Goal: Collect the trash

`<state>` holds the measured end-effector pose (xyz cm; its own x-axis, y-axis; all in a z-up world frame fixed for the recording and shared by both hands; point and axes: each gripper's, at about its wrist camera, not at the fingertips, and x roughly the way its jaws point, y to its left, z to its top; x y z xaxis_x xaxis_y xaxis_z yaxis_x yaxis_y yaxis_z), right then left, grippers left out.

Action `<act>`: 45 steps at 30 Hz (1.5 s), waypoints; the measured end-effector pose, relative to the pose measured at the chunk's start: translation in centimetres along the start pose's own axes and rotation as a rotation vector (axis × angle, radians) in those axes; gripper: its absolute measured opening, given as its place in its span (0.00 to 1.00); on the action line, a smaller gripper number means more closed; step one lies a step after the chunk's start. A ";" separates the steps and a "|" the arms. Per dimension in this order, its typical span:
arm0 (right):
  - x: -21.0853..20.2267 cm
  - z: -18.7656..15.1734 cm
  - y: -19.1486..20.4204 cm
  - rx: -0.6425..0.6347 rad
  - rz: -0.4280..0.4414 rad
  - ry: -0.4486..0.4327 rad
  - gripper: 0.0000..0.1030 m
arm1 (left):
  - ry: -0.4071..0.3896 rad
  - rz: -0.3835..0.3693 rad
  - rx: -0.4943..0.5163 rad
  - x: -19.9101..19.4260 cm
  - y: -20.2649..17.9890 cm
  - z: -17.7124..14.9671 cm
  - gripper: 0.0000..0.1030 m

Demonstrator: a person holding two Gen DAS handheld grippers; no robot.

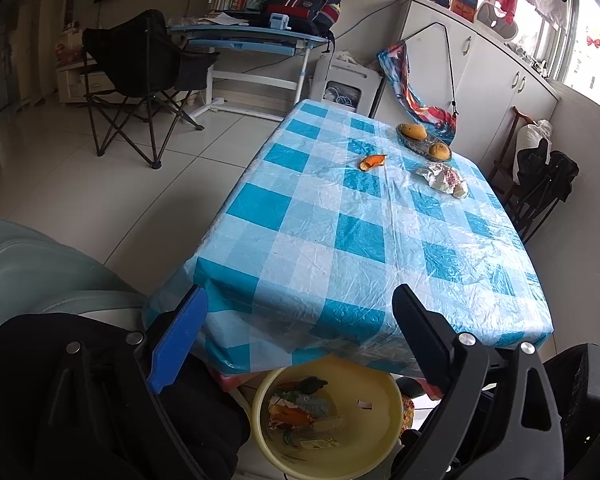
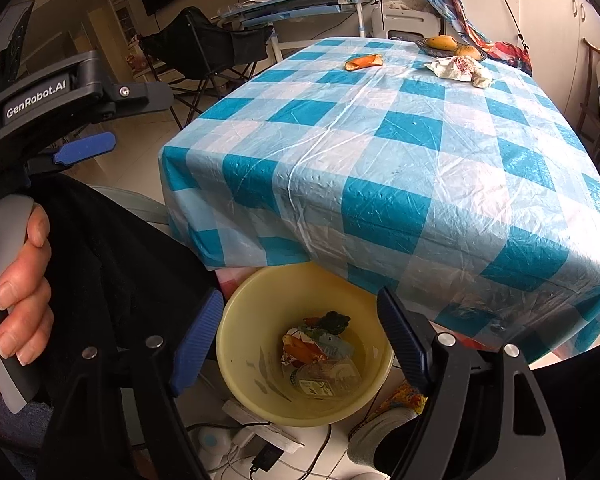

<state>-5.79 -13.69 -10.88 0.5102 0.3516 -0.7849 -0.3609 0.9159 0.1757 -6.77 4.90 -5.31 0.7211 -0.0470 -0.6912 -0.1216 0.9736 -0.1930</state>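
Observation:
An orange peel (image 1: pixel 373 161) lies on the blue-and-white checked table (image 1: pixel 340 240), far side; it also shows in the right wrist view (image 2: pixel 363 61). A crumpled paper wrapper (image 1: pixel 444 178) lies to its right, also seen from the right wrist (image 2: pixel 458 69). A yellow bin (image 1: pixel 328 412) under the table's near edge holds several pieces of trash; it shows in the right wrist view (image 2: pixel 300 344). My left gripper (image 1: pixel 300 312) is open and empty above the table's near edge. My right gripper (image 2: pixel 300 316) is open and empty above the bin. The left gripper also shows at the left of the right wrist view (image 2: pixel 132 116).
A glass dish with two mangoes (image 1: pixel 422 140) stands at the table's far right. A black folding chair (image 1: pixel 140 80) and a desk (image 1: pixel 252 36) stand beyond the table. A dark chair (image 1: pixel 540 184) is at the right side. Cables and a power strip (image 2: pixel 260 448) lie on the floor.

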 end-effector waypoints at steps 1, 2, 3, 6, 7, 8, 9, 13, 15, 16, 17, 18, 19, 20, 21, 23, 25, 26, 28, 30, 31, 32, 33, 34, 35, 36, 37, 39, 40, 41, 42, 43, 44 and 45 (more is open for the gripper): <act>0.0 0.0 0.1 -0.007 -0.004 0.001 0.76 | -0.001 0.001 -0.001 0.0 0.0 0.0 0.88; 0.1 -0.1 0.2 -0.012 -0.007 0.002 0.76 | -0.002 0.002 -0.001 0.0 0.0 0.0 0.88; 0.2 -0.1 0.2 -0.017 -0.010 0.004 0.76 | -0.002 0.003 -0.001 0.0 0.0 0.0 0.88; 0.3 0.0 0.4 -0.023 -0.018 0.005 0.77 | -0.002 0.002 -0.001 0.0 0.0 0.0 0.88; 0.4 0.0 0.4 -0.024 -0.022 0.005 0.77 | -0.003 0.002 -0.002 0.0 0.1 0.0 0.88; 0.4 0.0 0.3 -0.023 -0.026 0.003 0.77 | -0.003 0.003 -0.003 0.0 0.1 0.1 0.88; 0.4 0.1 0.3 -0.023 -0.030 0.000 0.77 | -0.004 0.004 -0.003 0.0 0.1 0.1 0.88; 0.3 0.2 0.2 -0.015 -0.045 -0.017 0.80 | -0.009 0.015 0.004 0.1 0.1 0.1 0.89; 0.1 0.3 0.1 -0.009 -0.047 -0.028 0.80 | -0.011 0.027 0.017 0.2 -0.1 0.0 0.89; 0.0 0.4 0.0 -0.006 -0.047 -0.033 0.80 | -0.012 0.034 0.024 0.2 -0.3 -0.1 0.89; -0.1 0.4 0.0 -0.004 -0.047 -0.039 0.81 | -0.013 0.040 0.033 0.3 -0.5 -0.2 0.89; -0.2 0.5 -0.1 -0.001 -0.047 -0.046 0.82 | -0.015 0.046 0.043 0.3 -0.6 -0.2 0.89; -0.3 0.4 -0.1 0.001 -0.048 -0.052 0.83 | -0.017 0.052 0.053 0.3 -0.8 -0.3 0.89; -0.5 0.4 -0.2 0.004 -0.048 -0.056 0.83 | -0.019 0.057 0.064 0.3 -1.0 -0.3 0.89; -0.6 0.5 -0.4 0.008 -0.048 -0.059 0.83 | -0.021 0.062 0.073 0.3 -1.2 -0.4 0.89; -0.7 0.5 -0.6 0.015 -0.050 -0.066 0.83 | -0.023 0.070 0.089 0.4 -1.6 -0.5 0.89; -0.8 0.5 -0.7 0.020 -0.055 -0.070 0.84 | -0.024 0.077 0.101 0.4 -1.8 -0.6 0.89; -0.8 0.6 -0.8 0.022 -0.059 -0.072 0.84 | -0.024 0.079 0.105 0.4 -1.8 -0.6 0.89; -0.8 0.6 -0.8 0.022 -0.068 -0.073 0.85 | -0.024 0.081 0.109 0.4 -1.9 -0.6 0.90; -0.7 0.6 -0.8 0.017 -0.077 -0.075 0.86 | -0.025 0.080 0.107 0.4 -1.9 -0.6 0.90; -0.7 0.6 -0.7 0.014 -0.082 -0.076 0.86 | -0.025 0.079 0.104 0.4 -1.9 -0.6 0.90; -0.7 0.6 -0.7 0.010 -0.088 -0.077 0.86 | -0.026 0.079 0.102 0.4 -1.8 -0.6 0.90; -0.7 0.6 -0.6 0.005 -0.094 -0.078 0.86 | -0.026 0.078 0.099 0.4 -1.8 -0.6 0.90; -0.7 0.6 -0.6 0.001 -0.099 -0.079 0.87 | -0.027 0.077 0.096 0.4 -1.7 -0.5 0.91; -0.6 0.6 -0.6 -0.002 -0.103 -0.079 0.87 | -0.027 0.077 0.094 0.4 -1.7 -0.6 0.91; -0.6 0.6 -0.5 -0.005 -0.107 -0.080 0.87 | -0.027 0.076 0.092 0.4 -1.6 -0.5 0.91; -0.6 0.6 -0.5 -0.007 -0.110 -0.081 0.87 | -0.027 0.077 0.093 0.4 -1.6 -0.5 0.91; -0.7 0.6 -0.5 -0.009 -0.117 -0.085 0.88 | -0.027 0.077 0.094 0.4 -1.6 -0.5 0.91; -0.7 0.6 -0.6 -0.010 -0.120 -0.089 0.88 | -0.027 0.077 0.094 0.4 -1.6 -0.5 0.92; -0.8 0.7 -0.6 -0.010 -0.126 -0.094 0.88 | -0.027 0.077 0.095 0.4 -1.7 -0.5 0.92; -0.9 0.7 -0.6 -0.010 -0.133 -0.100 0.88 | -0.026 0.077 0.095 0.4 -1.7 -0.5 0.92; -1.0 0.7 -0.6 -0.011 -0.141 -0.107 0.89 | -0.026 0.078 0.095 0.4 -1.7 -0.6 0.92; -1.1 0.8 -0.6 -0.010 -0.151 -0.115 0.90 | -0.025 0.079 0.098 0.4 -1.7 -0.5 0.92; -1.3 0.8 -0.7 -0.011 -0.160 -0.123 0.90 | -0.024 0.081 0.102 0.5 -1.7 -0.6 0.92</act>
<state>-5.57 -14.57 -9.53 0.6532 0.2233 -0.7236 -0.2755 0.9601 0.0476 -6.60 3.08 -5.71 0.7280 0.0371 -0.6846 -0.1111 0.9917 -0.0643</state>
